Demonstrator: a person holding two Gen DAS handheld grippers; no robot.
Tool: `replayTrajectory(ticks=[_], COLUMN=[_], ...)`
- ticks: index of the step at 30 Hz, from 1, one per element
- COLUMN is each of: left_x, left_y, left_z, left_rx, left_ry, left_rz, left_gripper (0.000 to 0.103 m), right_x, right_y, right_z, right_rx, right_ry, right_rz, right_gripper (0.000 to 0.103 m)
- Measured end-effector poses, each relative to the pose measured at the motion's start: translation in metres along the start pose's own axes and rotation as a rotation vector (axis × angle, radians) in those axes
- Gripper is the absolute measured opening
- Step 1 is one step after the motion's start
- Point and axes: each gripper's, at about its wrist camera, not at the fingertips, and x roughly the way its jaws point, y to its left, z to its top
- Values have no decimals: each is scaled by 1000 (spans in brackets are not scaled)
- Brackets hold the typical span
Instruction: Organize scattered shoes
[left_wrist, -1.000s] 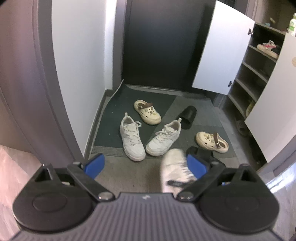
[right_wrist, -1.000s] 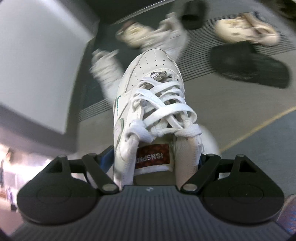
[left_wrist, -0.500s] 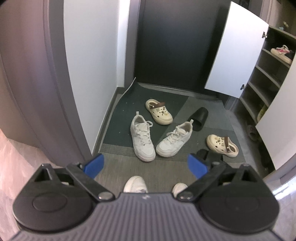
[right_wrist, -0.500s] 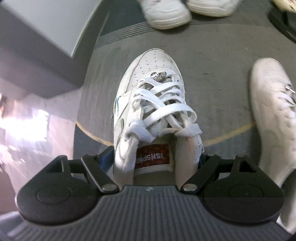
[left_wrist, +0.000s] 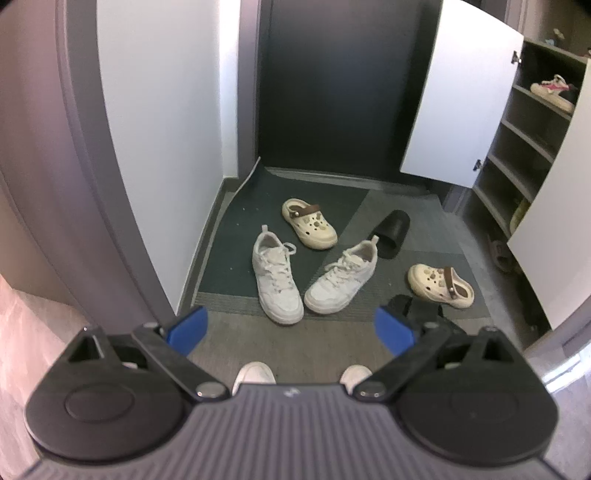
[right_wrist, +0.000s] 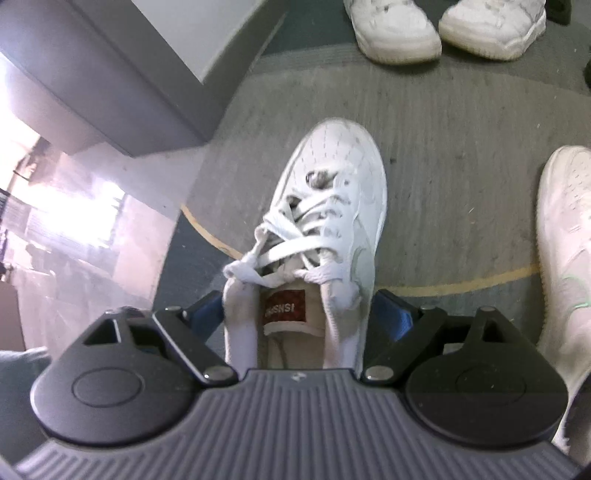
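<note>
R gripper (right_wrist: 301, 314) opening round white sneaker (right_wrist: 332, 221), mate (right_wrist: 565, 240) beside.

Your left wrist view was evenly lit and fairly sharp at its centre, though the dark door (left_wrist: 328, 85) stayed murky and the walls bowed hard toward the fisheye edges. Your right wrist view suffered a blown-out glare (right_wrist: 62, 206) at its left side, washing out the floor there, and the white sneaker (right_wrist: 332, 206) in the middle was smeared with blur, its laces soft
</note>
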Motion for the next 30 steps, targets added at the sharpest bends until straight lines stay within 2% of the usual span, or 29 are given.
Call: replayTrajectory(ticks=[5,9,10,11,13,16,20,24,30], left_x=[4,3,2,0,-3,-8,-12,-15,-19], left_y=[-17,-26,-28,-31,-33,-39,-44,-45,-44], left_z=[-9,-15,-17,-19,-22,-26,-29,-30,-35], left_rx=[36,54,60,64,62,78,89,94,110], left_ry=[18,23,17,8,-4,-16,-23,-33,-47], left_rz=[5,0,1,5,9,4,-1,-4,11], left_gripper=[98,98,98,98,98,98,98,98,98], right_x=[-43,-84,-91,-94,-102,-115,-108,-88,-70], right_y=[-17,-44,-49,-52,-59,-73,-90,-102,-112], right_z=[-5,-10,-13,-15,-19,-32,-50,-64,-70], right_rx=[-7,108,122,125,138,199,277,325,364], right_ry=[-147,-242,-249,-246,-248,-266,-206,-129,-115], right_rz=[-84,-210,-232,-250,-285,-345,-395,-349,-301], right_gripper=[89,88,76,65,65,57,51,45,37])
